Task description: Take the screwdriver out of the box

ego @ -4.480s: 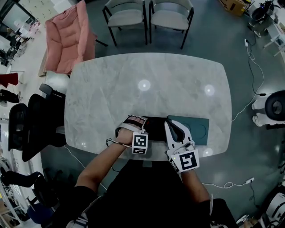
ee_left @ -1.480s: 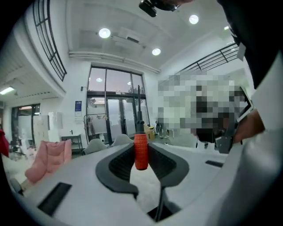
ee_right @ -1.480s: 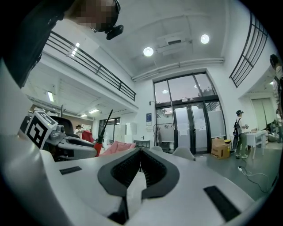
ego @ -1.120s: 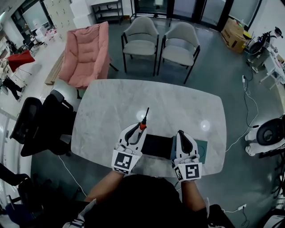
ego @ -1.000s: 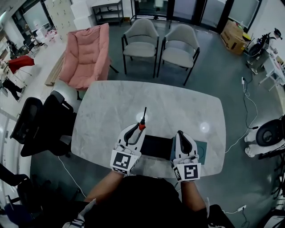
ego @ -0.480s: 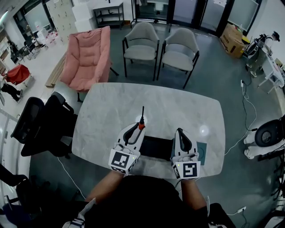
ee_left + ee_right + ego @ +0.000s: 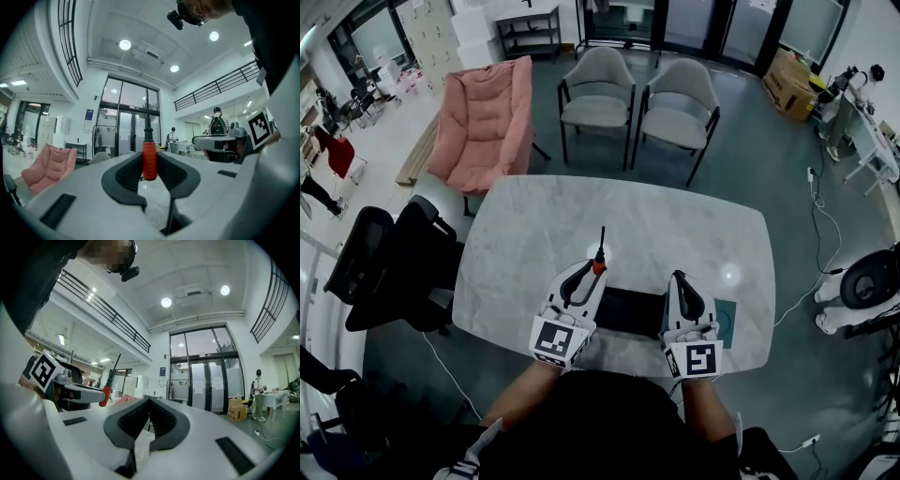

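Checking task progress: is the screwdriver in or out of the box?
Out: left gripper clamps the screwdriver by its red handle, outside the box.

box (image 7: 630, 310) on table (image 7: 675, 220) | between left gripper (image 7: 592, 273) and right gripper (image 7: 678, 279) | screwdriver (image 7: 599, 251) in left jaws

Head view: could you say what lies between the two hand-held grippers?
The dark box lies there on the table; the head view shows it.

Pink armchair (image 7: 483, 117), grey chairs (image 7: 596, 111) beyond marble table (image 7: 675, 216); office chair (image 7: 375, 272) left.
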`<state>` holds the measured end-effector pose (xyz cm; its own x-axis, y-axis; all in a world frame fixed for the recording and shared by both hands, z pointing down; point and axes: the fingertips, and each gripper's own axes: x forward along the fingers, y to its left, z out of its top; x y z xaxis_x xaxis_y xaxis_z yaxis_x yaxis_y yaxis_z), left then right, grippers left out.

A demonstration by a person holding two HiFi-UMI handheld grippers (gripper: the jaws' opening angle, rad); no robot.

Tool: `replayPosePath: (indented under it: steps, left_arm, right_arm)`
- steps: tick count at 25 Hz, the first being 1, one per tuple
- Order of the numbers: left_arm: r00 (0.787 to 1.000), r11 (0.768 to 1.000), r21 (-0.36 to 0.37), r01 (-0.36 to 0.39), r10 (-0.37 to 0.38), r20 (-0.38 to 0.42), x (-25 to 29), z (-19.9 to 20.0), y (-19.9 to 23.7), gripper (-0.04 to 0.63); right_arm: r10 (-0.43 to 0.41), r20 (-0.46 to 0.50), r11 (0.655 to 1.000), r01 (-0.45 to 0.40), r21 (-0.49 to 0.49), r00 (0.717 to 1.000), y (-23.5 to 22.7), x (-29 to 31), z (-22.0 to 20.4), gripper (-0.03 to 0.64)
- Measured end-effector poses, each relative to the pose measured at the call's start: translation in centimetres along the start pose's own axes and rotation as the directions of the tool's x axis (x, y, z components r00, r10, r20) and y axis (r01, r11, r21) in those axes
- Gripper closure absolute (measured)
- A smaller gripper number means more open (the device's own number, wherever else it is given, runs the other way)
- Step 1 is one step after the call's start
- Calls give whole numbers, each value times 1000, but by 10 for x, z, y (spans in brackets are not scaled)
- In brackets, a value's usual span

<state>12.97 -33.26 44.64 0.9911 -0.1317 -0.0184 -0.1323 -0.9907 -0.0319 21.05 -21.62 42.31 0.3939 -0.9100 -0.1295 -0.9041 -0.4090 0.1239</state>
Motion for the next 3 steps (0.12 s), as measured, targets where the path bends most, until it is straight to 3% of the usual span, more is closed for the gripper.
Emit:
replayPosePath:
  steps: [3]
  left_arm:
    - [1000,1000,20,-1,1,0,-1,3,1,494]
  right_arm:
    - [-1,-4,1000,1,-2,1000,1,1,1,594]
